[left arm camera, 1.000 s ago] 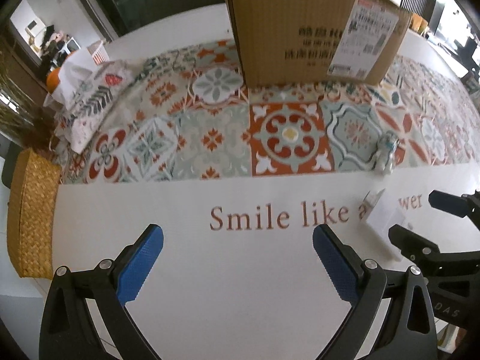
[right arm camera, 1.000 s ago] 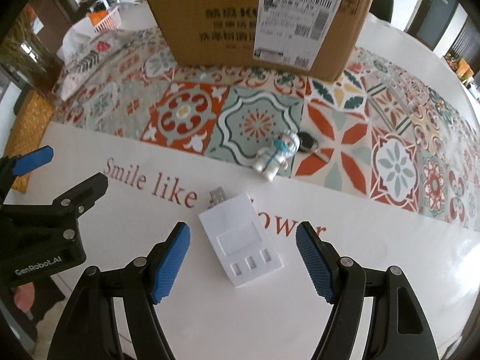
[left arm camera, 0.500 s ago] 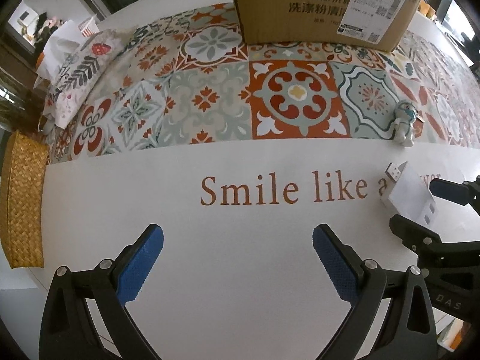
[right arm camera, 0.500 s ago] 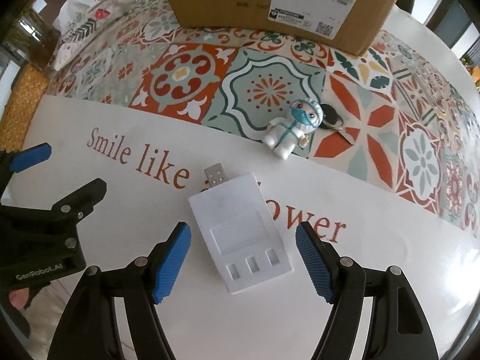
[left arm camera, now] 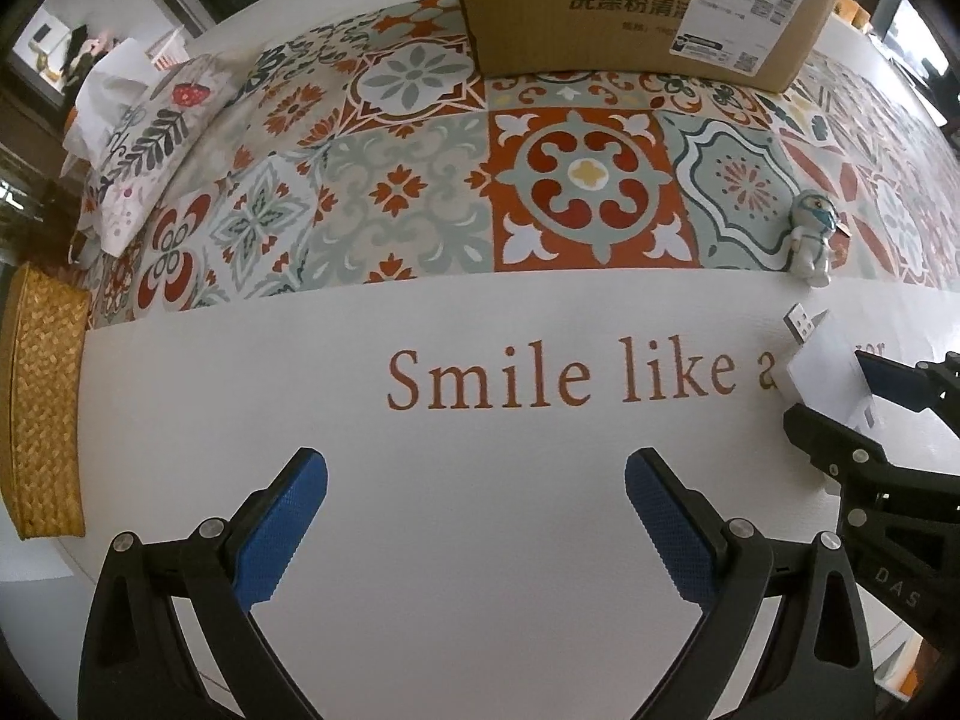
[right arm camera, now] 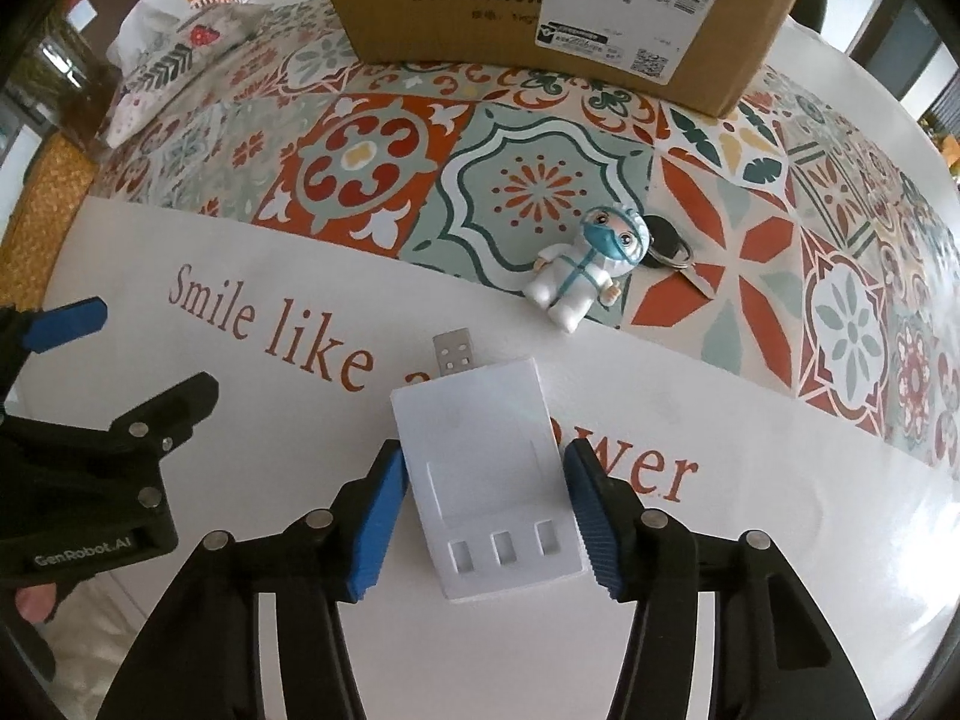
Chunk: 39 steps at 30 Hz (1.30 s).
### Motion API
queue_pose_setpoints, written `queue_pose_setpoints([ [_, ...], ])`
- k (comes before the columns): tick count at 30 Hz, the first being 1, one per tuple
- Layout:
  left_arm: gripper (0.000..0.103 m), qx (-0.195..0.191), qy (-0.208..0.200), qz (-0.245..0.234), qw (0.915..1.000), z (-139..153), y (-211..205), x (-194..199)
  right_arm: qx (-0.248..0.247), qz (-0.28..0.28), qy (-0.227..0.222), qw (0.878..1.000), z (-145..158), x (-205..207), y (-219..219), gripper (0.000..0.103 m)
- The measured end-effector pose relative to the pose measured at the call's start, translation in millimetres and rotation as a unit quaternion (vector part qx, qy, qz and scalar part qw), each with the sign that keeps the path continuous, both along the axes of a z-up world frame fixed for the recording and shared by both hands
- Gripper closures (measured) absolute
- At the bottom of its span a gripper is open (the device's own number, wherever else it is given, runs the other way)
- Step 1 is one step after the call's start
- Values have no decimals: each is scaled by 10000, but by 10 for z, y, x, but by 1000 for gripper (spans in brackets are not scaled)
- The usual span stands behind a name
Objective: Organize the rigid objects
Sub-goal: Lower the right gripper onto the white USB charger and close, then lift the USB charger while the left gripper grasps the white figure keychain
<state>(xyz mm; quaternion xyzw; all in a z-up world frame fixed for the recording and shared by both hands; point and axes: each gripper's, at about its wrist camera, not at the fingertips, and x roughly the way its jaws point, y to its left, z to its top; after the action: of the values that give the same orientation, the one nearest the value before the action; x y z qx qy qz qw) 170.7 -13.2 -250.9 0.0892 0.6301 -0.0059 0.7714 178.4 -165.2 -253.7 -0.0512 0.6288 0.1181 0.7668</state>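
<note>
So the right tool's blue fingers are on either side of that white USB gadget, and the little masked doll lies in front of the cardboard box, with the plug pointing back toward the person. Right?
Not quite: in the right wrist view the white USB gadget has its plug pointing away from the person, toward the little masked doll and cardboard box. The right tool does have its blue fingers on either side.

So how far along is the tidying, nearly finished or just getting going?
Just getting going. Nothing looks put away yet. The right hand-held gripper has closed on the white charger, which lies flat on the table. The left hand-held gripper is open and empty. The small figurine and key fob lie near the cardboard box.
</note>
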Motion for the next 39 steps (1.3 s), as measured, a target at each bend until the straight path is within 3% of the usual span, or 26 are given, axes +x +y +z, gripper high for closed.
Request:
queue_pose_setpoints([
  [13, 2, -291, -287, -605, 9973, 197, -348, 28, 385, -537, -118, 9977, 199, -94, -365, 52],
  [22, 3, -521, -503, -1324, 9885, 330, -773, 212, 478, -1146, -289, 9918, 345, -79, -737, 52],
  [30, 9, -719, -519, -1863, 9785, 419, -1140, 438, 596, -1808, -415, 9808, 418, -21, -1064, 52],
  [37, 13, -816, -335, -2117, 9733, 326, -1397, 567, 606, -2077, -532, 9749, 440, 4, -1208, 52],
  [39, 20, -856, -220, -2135, 9729, 263, -1459, 593, 560, -2140, -552, 9737, 422, 9, -1250, 52],
])
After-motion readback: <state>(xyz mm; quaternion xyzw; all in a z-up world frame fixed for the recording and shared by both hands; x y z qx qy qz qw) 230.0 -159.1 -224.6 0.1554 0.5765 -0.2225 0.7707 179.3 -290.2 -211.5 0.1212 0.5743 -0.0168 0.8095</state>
